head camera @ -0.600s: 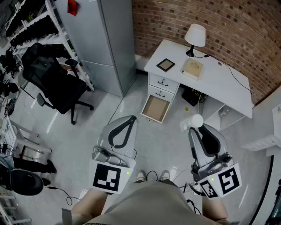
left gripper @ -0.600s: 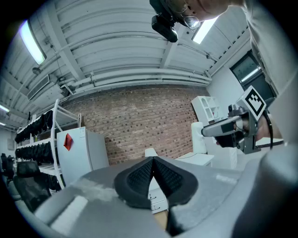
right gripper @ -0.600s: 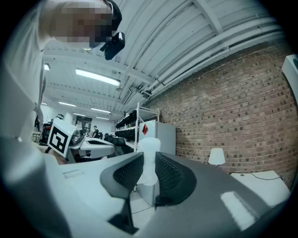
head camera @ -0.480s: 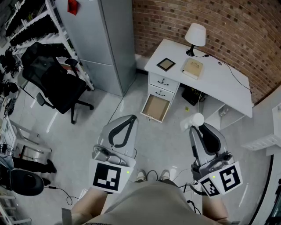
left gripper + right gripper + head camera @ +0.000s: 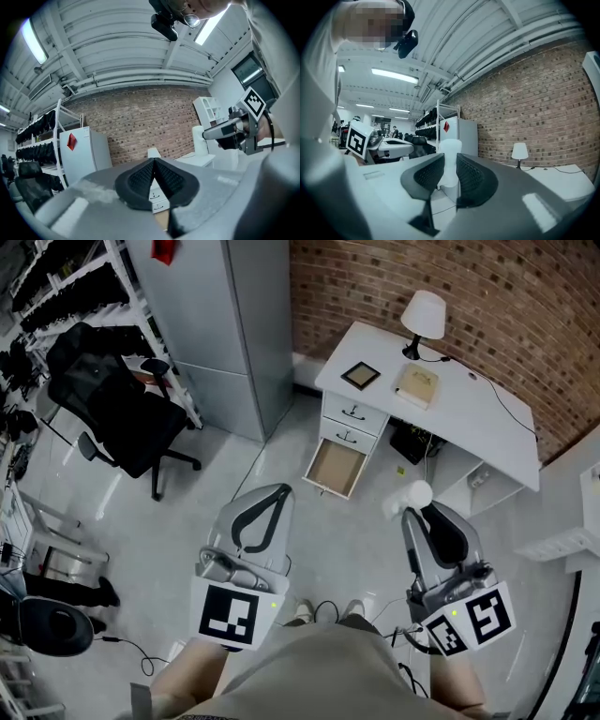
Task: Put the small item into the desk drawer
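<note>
My right gripper (image 5: 419,509) is shut on a small white bottle (image 5: 410,496), which sticks out past the jaw tips; in the right gripper view the white bottle (image 5: 449,161) stands upright between the dark pads (image 5: 469,180). My left gripper (image 5: 277,493) is shut with nothing in it, its pads (image 5: 143,177) pressed together. Ahead stands a white desk (image 5: 469,418) against the brick wall. Its bottom drawer (image 5: 336,469) is pulled out and looks bare inside. Both grippers hang over the floor, well short of the drawer.
On the desk are a white lamp (image 5: 423,319), a dark picture frame (image 5: 360,376) and a tan book (image 5: 416,385). A grey cabinet (image 5: 221,326) stands left of the desk, a black office chair (image 5: 117,415) further left. Cables trail by my feet.
The view has shifted slightly, so the desk and drawer sit a little lower and to the right. Both grippers keep their hold and place.
</note>
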The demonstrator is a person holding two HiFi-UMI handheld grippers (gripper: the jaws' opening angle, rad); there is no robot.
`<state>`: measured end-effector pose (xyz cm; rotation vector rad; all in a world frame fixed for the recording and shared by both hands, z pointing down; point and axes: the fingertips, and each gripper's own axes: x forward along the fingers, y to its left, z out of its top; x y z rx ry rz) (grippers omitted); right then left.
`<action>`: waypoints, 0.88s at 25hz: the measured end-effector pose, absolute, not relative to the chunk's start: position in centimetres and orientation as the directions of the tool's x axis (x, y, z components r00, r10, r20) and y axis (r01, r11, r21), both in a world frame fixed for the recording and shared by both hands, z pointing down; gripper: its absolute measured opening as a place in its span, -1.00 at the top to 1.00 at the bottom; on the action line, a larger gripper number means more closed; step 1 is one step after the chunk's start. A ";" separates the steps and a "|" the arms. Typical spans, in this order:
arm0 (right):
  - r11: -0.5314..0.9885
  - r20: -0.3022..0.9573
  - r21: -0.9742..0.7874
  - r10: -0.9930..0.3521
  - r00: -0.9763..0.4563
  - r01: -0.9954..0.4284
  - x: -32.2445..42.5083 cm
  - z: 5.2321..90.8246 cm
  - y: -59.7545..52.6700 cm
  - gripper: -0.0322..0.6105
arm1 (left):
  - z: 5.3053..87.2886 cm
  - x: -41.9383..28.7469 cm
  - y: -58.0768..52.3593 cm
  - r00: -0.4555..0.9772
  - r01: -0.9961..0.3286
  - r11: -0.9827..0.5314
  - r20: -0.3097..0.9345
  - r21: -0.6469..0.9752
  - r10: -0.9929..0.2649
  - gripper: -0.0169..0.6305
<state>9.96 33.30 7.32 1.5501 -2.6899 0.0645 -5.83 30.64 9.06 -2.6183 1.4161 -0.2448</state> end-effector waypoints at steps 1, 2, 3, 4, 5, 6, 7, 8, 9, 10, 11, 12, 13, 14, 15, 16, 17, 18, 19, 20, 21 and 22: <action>0.499 0.052 -0.016 -0.865 -0.499 -0.867 9.6 7.4 33.4 0.63 | 9.1 -6.3 30.7 0.537 -0.815 -0.538 0.068 -0.213 -0.841 0.94; 0.496 0.052 -0.014 -0.867 -0.496 -0.868 9.2 7.5 33.5 0.63 | 9.2 -6.8 30.8 0.536 -0.817 -0.536 0.065 -0.212 -0.842 0.94; 0.494 0.052 -0.013 -0.868 -0.494 -0.869 8.9 7.6 33.6 0.63 | 9.3 -7.2 30.9 0.534 -0.819 -0.534 0.063 -0.210 -0.843 0.94; 0.491 0.054 -0.012 -0.870 -0.491 -0.871 8.7 7.8 33.7 0.63 | 9.5 -7.6 30.9 0.533 -0.820 -0.533 0.063 -0.206 -0.844 0.94; 0.488 0.058 -0.013 -0.871 -0.488 -0.873 8.6 8.0 33.8 0.63 | 9.6 -7.8 31.0 0.533 -0.821 -0.533 0.064 -0.203 -0.844 0.94; 0.485 0.062 -0.016 -0.872 -0.485 -0.874 8.5 8.2 33.8 0.63 | 9.7 -8.0 31.0 0.533 -0.821 -0.535 0.064 -0.200 -0.843 0.94; 0.482 0.064 -0.019 -0.874 -0.482 -0.876 8.5 8.4 33.8 0.63 | 9.8 -8.1 31.0 0.535 -0.821 -0.536 0.065 -0.194 -0.842 0.94; 0.477 0.065 -0.019 -0.876 -0.477 -0.879 8.6 8.4 33.7 0.63 | 9.9 -8.2 30.9 0.536 -0.822 -0.538 0.068 -0.188 -0.842 0.94; 0.471 0.064 -0.018 -0.880 -0.472 -0.882 8.8 8.5 33.5 0.63 | 10.0 -8.3 30.7 0.535 -0.823 -0.538 0.071 -0.181 -0.842 0.94; 0.467 0.062 -0.018 -0.882 -0.467 -0.884 8.9 8.5 33.3 0.63 | 10.2 -8.3 30.4 0.533 -0.825 -0.538 0.075 -0.176 -0.843 0.94; 0.465 0.063 -0.019 -0.883 -0.465 -0.885 9.0 8.6 33.0 0.63 | 10.4 -8.2 30.1 0.532 -0.826 -0.537 0.078 -0.173 -0.843 0.94; 0.466 0.064 -0.022 -0.882 -0.466 -0.885 9.1 8.8 32.7 0.63 | 10.6 -8.2 29.8 0.531 -0.827 -0.536 0.080 -0.172 -0.844 0.94; 0.467 0.065 -0.025 -0.882 -0.468 -0.884 9.2 9.0 32.4 0.63 | 10.7 -8.1 29.5 0.530 -0.827 -0.535 0.081 -0.171 -0.844 0.94; 0.468 0.065 -0.027 -0.881 -0.469 -0.883 9.3 9.2 32.0 0.63 | 10.9 -8.0 29.2 0.529 -0.828 -0.535 0.080 -0.170 -0.845 0.94; 0.468 0.064 -0.029 -0.881 -0.468 -0.884 9.4 9.4 31.6 0.63 | 11.1 -7.9 28.9 0.528 -0.829 -0.533 0.080 -0.169 -0.846 0.94; 0.466 0.061 -0.032 -0.882 -0.467 -0.884 9.5 9.6 31.1 0.63 | 11.3 -7.8 28.5 0.525 -0.831 -0.531 0.081 -0.168 -0.847 0.94; 0.465 0.059 -0.037 -0.883 -0.466 -0.885 9.7 9.8 30.6 0.63 | 11.6 -7.7 28.1 0.522 -0.832 -0.528 0.085 -0.167 -0.849 0.94; 0.464 0.057 -0.042 -0.883 -0.466 -0.885 9.8 9.9 29.9 0.63 | 11.9 -7.5 27.6 0.519 -0.834 -0.527 0.091 -0.164 -0.850 0.94; 0.465 0.057 -0.045 -0.883 -0.467 -0.884 9.9 10.1 29.2 0.63 | 12.2 -7.3 27.0 0.518 -0.834 -0.527 0.097 -0.161 -0.850 0.94; 0.466 0.058 -0.046 -0.882 -0.469 -0.883 10.1 10.3 28.5 0.63 | 12.4 -7.1 26.4 0.518 -0.833 -0.529 0.103 -0.162 -0.849 0.94; 0.469 0.061 -0.047 -0.880 -0.471 -0.882 10.2 10.5 27.7 0.63 | 12.6 -6.9 25.6 0.518 -0.832 -0.529 0.107 -0.164 -0.848 0.94; 0.472 0.065 -0.049 -0.878 -0.474 -0.880 10.4 10.7 26.8 0.63 | 12.8 -6.6 24.8 0.517 -0.833 -0.529 0.111 -0.163 -0.849 0.94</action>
